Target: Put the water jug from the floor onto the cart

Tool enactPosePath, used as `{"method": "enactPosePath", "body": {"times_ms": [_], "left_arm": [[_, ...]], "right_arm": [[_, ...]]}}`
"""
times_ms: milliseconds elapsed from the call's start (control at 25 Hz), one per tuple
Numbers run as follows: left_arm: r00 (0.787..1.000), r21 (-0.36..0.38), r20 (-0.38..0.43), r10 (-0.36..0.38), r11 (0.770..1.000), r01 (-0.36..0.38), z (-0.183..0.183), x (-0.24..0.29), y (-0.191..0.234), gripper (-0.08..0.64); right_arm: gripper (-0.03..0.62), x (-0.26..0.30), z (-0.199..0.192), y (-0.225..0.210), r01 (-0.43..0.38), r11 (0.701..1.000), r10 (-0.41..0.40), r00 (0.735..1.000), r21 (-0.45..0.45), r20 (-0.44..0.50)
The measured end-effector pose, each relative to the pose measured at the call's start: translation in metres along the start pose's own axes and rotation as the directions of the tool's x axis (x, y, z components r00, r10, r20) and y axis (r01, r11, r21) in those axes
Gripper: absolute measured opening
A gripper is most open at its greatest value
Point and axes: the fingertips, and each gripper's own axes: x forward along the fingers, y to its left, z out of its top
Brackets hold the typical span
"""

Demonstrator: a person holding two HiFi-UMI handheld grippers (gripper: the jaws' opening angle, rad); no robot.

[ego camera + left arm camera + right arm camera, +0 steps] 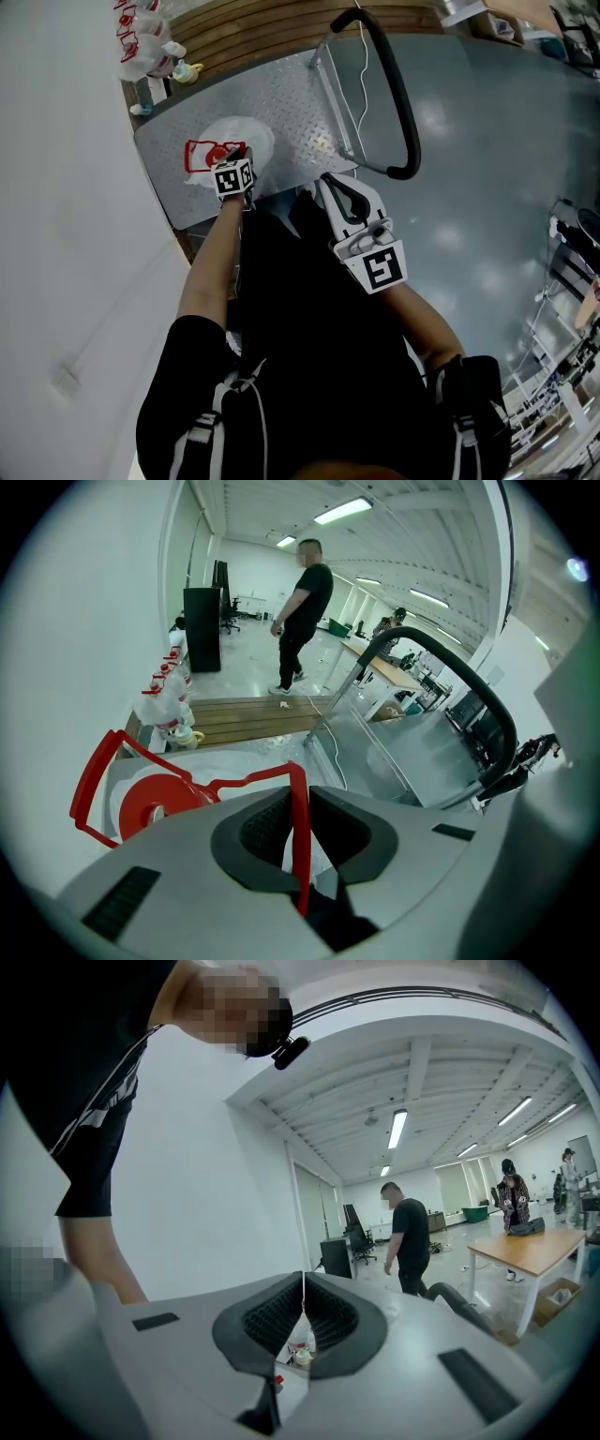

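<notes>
With left fingers (258,829) clamped on the jug's (246,131) thin handle (298,822) and right fingers (272,1321) together, empty: risk of slipping loose, or tipping off the cart's (291,94) near edge.

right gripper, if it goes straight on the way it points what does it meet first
Nothing near. The right gripper points past the cart handle, which lies to its right; the bottles by the wall look first in line, but depth is unclear.

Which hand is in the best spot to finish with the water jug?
Left: the left gripper clamps the red handle of the water jug above the cart; the right gripper is shut on nothing.
</notes>
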Motion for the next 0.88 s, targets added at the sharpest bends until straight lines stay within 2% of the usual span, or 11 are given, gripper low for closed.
{"method": "enactPosePath", "body": {"times_ms": [160, 440, 600, 760, 880], "left_arm": [[1.0, 0.014, 0.019, 0.002, 1.0, -0.002, 0.003, 0.0, -0.001, 0.065], [0.999, 0.002, 0.044, 0.0, 1.0, 0.0, 0.008, -0.01, 0.001, 0.107], [0.996, -0.066, 0.094, -0.004, 0.998, 0.01, 0.013, -0.029, -0.007, 0.107], [0.988, -0.045, 0.156, -0.021, 0.999, 0.029, 0.015, -0.053, -0.021, 0.107], [0.975, -0.061, 0.211, -0.067, 0.995, 0.082, 0.022, -0.077, -0.033, 0.106]], "right_arm": [[0.018, 0.0, 0.001, 0.001, 0.004, 1.0, -0.004, 1.0, -0.012, 0.01], [0.018, 0.0, 0.004, 0.011, -0.022, 1.0, 0.022, 1.0, -0.008, 0.022], [0.018, 0.002, 0.009, 0.017, -0.041, 0.999, 0.042, 0.999, -0.008, 0.031], [0.018, 0.002, 0.01, 0.029, -0.064, 0.998, 0.064, 0.997, 0.0, 0.034], [0.018, 0.003, 0.011, 0.037, -0.083, 0.997, 0.082, 0.996, 0.004, 0.029]]}}
